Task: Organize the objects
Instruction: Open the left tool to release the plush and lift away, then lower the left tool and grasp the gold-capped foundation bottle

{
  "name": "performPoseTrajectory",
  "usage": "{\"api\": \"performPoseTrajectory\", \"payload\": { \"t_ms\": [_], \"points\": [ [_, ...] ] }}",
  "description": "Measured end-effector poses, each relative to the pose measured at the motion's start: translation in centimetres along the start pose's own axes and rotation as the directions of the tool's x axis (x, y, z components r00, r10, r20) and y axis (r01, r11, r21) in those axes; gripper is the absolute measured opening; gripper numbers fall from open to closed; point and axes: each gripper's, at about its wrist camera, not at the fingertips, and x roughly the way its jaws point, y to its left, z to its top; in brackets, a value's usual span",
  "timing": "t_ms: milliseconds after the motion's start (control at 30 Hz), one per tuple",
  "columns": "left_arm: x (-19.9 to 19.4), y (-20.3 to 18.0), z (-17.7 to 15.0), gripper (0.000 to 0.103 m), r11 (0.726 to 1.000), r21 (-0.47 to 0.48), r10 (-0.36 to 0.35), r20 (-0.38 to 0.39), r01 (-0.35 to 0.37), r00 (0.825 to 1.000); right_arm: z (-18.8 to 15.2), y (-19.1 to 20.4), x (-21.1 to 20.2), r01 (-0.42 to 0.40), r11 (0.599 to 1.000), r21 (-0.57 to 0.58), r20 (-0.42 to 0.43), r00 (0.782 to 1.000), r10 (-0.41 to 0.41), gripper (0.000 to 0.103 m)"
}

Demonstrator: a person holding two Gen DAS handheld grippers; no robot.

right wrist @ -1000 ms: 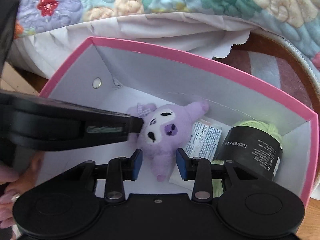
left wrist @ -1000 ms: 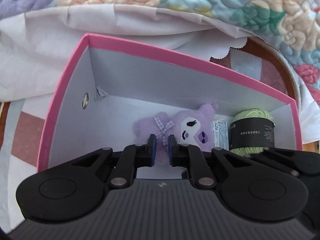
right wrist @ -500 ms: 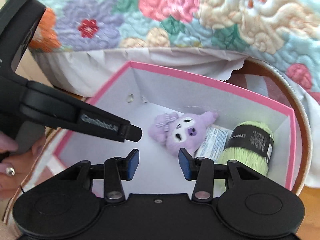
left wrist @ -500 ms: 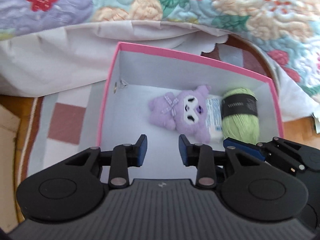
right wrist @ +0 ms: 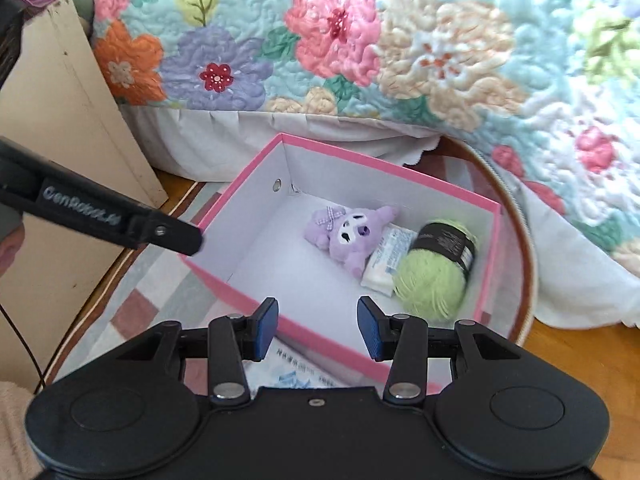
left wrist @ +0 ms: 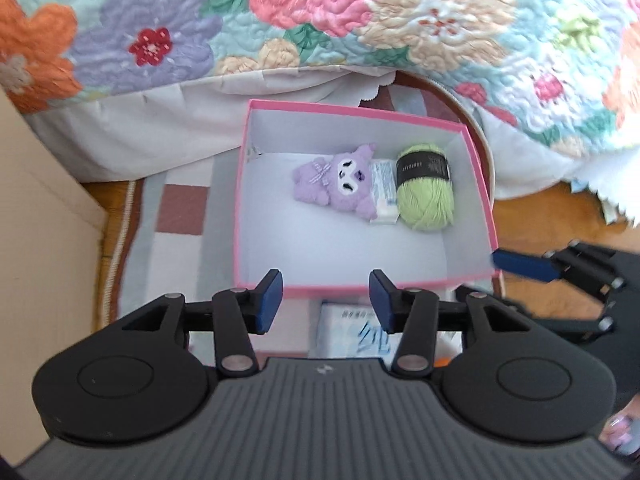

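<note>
A pink box [left wrist: 240, 184] [right wrist: 240, 296] with a white inside stands on a rug. In it lie a purple plush toy [left wrist: 336, 184] [right wrist: 348, 236], a small white packet [left wrist: 385, 194] [right wrist: 387, 258] and a green yarn ball [left wrist: 426, 192] [right wrist: 434, 276], side by side at the far right. My left gripper [left wrist: 325, 302] is open and empty, above the box's near wall. My right gripper [right wrist: 316, 330] is open and empty, also above the near wall. A blue-and-white tissue pack [left wrist: 354, 334] [right wrist: 296, 372] lies on the rug just in front of the box.
A flowered quilt [left wrist: 320, 20] [right wrist: 360, 40] with a white skirt hangs behind the box. A beige board [left wrist: 36, 208] [right wrist: 60, 120] stands at the left. The patterned rug [left wrist: 176, 216] lies on a wooden floor [left wrist: 560, 216].
Both grippers have pulled up and back out of the box. The left gripper, nearly shut over the plush, has opened wide. The plush stays in the box.
</note>
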Motion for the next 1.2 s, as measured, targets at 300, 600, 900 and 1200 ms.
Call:
{"api": "performPoseTrajectory", "payload": {
  "t_ms": [300, 600, 900, 1200],
  "points": [
    [-6.5, -2.7, -4.0, 0.056, 0.993, 0.112, 0.028, 0.038, -0.032, 0.999, -1.5, 0.4, -6.9, -0.043, 0.999, 0.025, -0.038, 0.998, 0.044, 0.054],
    [-11.0, -5.2, -8.5, 0.065, 0.983, 0.175, -0.066, 0.024, 0.061, 0.998, -3.9, 2.0, -13.4, -0.064, 0.997, -0.033, -0.015, 0.998, 0.063, 0.061],
    [-13.0, -8.7, -12.8, 0.074, 0.966, 0.251, -0.074, 0.061, 0.057, 0.995, -8.4, 3.4, -16.3, -0.070, 0.992, -0.110, -0.026, 0.997, 0.067, 0.073],
    [-9.3, -9.6, -15.5, 0.083, 0.962, 0.266, -0.069, -0.006, 0.068, 0.998, -14.3, 2.3, -14.4, -0.150, 0.987, -0.049, -0.076, 0.986, 0.146, 0.079]
  ]
}}
